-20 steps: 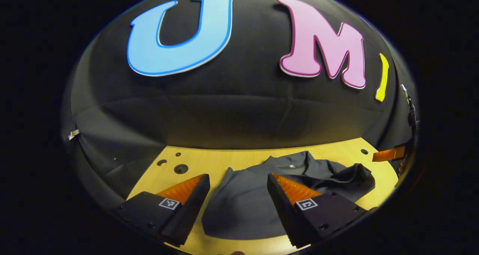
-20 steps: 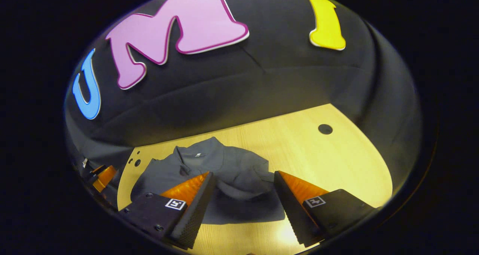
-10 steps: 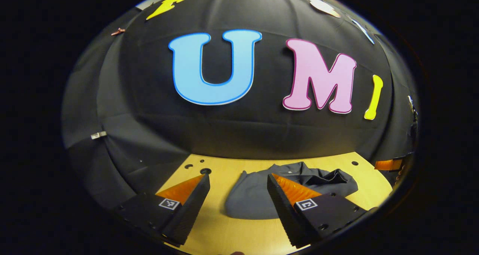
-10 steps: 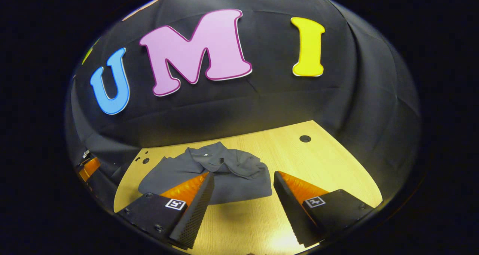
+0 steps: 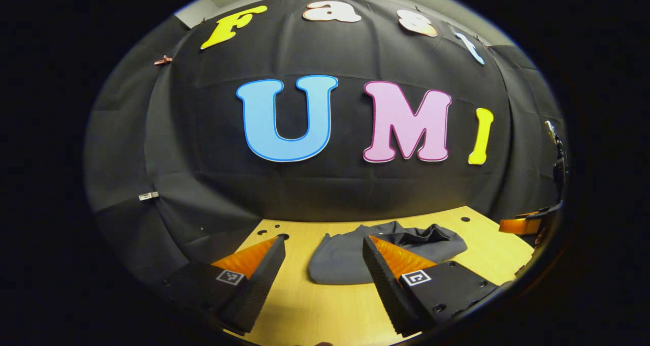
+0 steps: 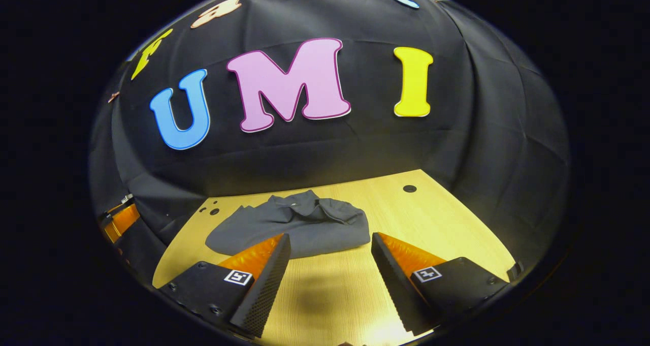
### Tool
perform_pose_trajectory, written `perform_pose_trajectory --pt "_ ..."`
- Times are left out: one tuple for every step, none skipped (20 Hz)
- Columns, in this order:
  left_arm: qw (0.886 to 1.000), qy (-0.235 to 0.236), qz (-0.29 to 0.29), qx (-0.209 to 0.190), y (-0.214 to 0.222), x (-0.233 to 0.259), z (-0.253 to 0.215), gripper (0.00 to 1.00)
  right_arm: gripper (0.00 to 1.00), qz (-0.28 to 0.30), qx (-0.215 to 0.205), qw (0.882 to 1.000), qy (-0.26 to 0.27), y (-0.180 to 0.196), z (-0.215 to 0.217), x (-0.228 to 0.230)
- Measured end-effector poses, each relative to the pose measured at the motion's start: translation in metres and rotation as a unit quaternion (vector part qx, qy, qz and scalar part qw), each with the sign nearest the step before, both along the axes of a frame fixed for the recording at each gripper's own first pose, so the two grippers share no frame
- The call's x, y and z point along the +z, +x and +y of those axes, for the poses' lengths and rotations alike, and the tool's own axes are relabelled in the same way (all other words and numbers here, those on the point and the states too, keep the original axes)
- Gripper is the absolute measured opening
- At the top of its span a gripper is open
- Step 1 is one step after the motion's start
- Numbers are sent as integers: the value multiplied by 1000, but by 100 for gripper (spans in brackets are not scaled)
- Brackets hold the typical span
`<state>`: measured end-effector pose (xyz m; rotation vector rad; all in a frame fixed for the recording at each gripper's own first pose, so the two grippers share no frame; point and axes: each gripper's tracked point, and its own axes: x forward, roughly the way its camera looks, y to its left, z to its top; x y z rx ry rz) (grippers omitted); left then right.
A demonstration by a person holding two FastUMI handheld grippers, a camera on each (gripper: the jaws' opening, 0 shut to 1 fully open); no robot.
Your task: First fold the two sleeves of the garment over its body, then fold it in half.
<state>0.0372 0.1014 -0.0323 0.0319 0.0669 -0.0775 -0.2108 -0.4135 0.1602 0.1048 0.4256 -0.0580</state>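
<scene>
A dark grey garment [image 5: 350,254] lies folded in a compact bundle on the wooden table [image 5: 325,310], collar toward the wall. Its loose cloth is bunched on the right side in the left gripper view. My left gripper [image 5: 323,285] hangs open above the table, short of the garment's near edge, nothing between its fingers. In the right gripper view the garment [image 6: 304,226] rests ahead and a little left, and my right gripper [image 6: 330,280] is open and empty, also short of it. The right gripper [image 5: 523,225] pokes in at the far right of the left gripper view.
The table has small round holes near its back corners [image 5: 282,236] [image 6: 409,188]. The black cloth wall [image 5: 325,183] rises directly behind the table. The left gripper [image 6: 119,221] juts in at the left edge of the right gripper view. Bare wood lies between both grippers and the garment.
Both grippers have drawn back and up from the garment, staying open. The garment now sits smaller and farther off in both views, lying still on the table.
</scene>
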Motion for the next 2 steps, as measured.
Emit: perform_pose_trajectory --pt "1000 3 0 -4 -5 -2 -2 96 99 0 -1 1000 -3 -9 2 -1" --pt "1000 6 1 -11 -11 -3 -6 96 98 1 0 1000 -4 -17 6 -2"
